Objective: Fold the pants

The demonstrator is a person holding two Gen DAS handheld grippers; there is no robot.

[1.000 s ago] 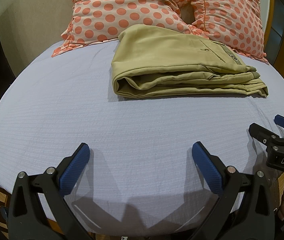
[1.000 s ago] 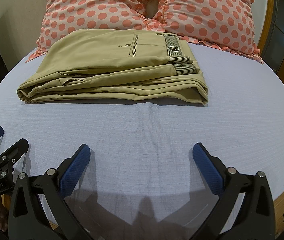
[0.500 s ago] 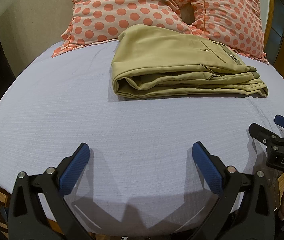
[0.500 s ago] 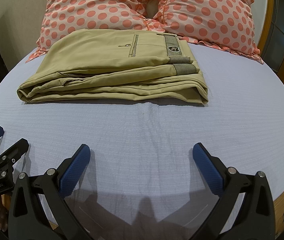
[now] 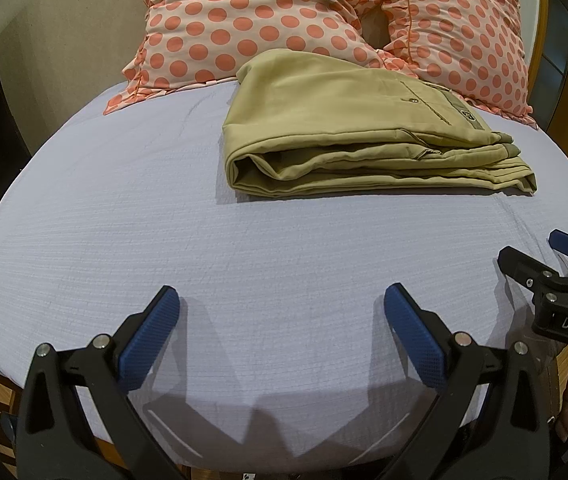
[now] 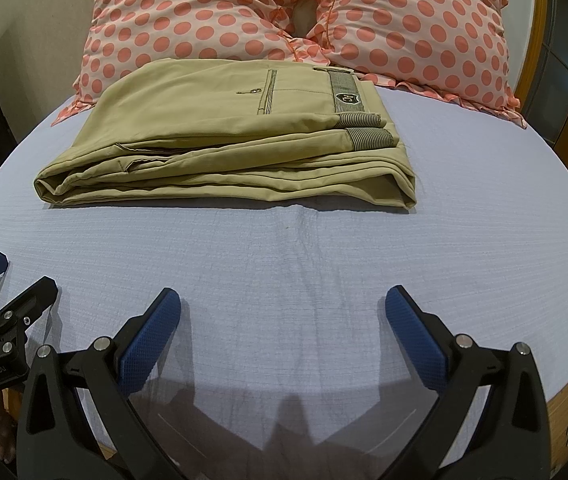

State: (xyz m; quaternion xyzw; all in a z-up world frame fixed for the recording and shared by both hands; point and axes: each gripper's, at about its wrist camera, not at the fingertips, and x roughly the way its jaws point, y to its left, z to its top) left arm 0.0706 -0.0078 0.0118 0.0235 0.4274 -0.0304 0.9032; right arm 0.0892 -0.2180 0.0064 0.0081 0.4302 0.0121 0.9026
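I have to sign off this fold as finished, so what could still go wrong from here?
The pants lie folded, their far edge against the polka-dot pillows; a shifting pillow could nudge the stack. The loose layers gape at the fold's left end and might spring open. Both the left gripper and right gripper hover open nearby; a stray sweep could snag the sheet.
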